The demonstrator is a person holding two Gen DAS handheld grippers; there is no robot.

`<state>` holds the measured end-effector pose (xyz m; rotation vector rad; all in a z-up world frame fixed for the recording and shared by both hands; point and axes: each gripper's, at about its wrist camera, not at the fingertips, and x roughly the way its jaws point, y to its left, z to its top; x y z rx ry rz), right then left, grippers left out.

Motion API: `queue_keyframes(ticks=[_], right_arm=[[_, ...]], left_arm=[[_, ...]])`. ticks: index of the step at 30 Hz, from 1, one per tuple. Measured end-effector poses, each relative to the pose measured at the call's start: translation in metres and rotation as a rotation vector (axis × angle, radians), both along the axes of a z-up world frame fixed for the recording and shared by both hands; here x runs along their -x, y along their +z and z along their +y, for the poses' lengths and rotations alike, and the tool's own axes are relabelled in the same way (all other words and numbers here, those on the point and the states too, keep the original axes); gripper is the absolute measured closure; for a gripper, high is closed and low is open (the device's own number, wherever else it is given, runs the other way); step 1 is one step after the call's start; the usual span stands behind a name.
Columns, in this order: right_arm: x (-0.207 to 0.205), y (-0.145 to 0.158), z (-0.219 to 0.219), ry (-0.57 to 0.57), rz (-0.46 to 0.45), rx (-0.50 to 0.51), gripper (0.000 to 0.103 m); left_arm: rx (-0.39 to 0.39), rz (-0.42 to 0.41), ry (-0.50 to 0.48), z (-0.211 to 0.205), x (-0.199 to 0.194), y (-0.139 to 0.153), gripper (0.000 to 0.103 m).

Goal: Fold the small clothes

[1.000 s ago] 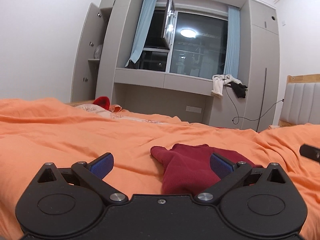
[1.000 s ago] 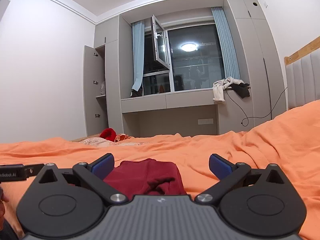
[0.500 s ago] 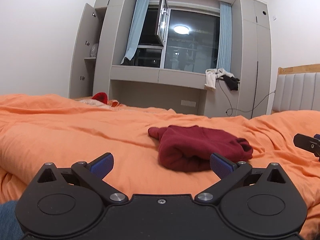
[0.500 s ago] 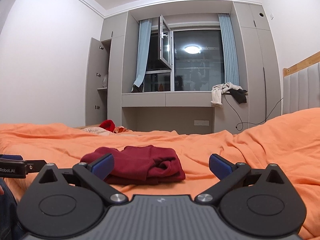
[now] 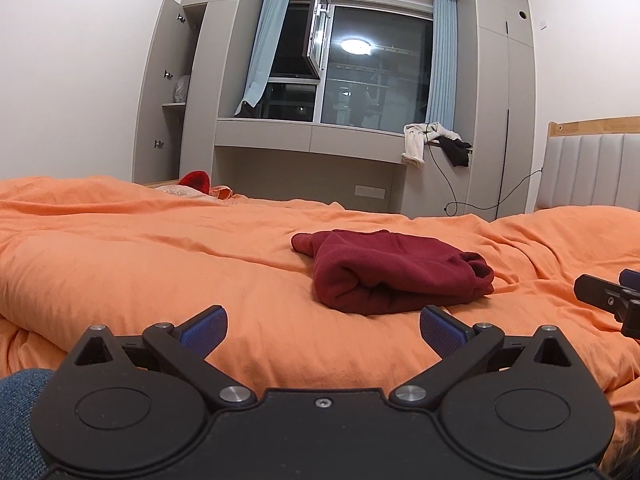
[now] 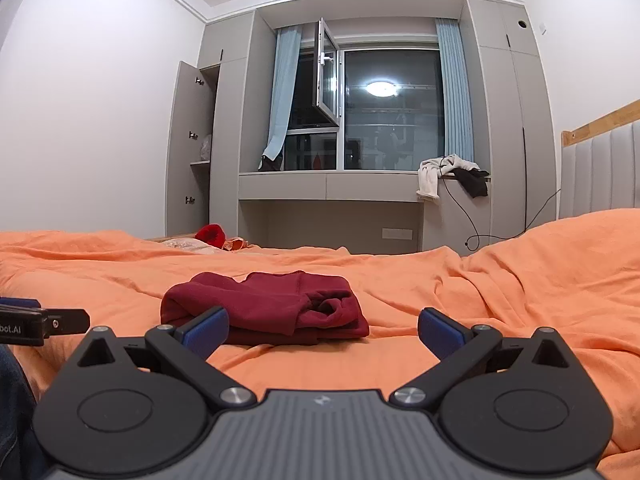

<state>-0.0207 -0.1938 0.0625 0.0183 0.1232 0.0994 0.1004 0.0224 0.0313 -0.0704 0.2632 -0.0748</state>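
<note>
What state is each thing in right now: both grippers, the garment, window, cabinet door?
Left gripper: open, empty, short of the garment.
Right gripper: open, empty.
Dark red garment: folded into a bundle, lying on the orange duvet.
Window sash: swung open.
Cabinet door: open.

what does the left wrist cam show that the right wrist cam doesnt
Only the left wrist view shows the right gripper at its right edge, and the garment's rolled fold facing the camera. Only the right wrist view shows the left gripper at its left edge, and the ceiling. Both show the folded maroon garment lying on the orange duvet, each gripper's own fingers spread open and holding nothing, and the window.
</note>
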Motion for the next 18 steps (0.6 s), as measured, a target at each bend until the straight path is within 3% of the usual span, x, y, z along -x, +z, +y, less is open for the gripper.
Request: queue_keyframes(ticks=[18], right_arm=[[-0.0013,-0.0023,0.0009,0.005,0.012,0.006,0.000]], left_arm=[[-0.009,0.011,0.000,-0.0029,-0.0035,-0.0001,0.001]])
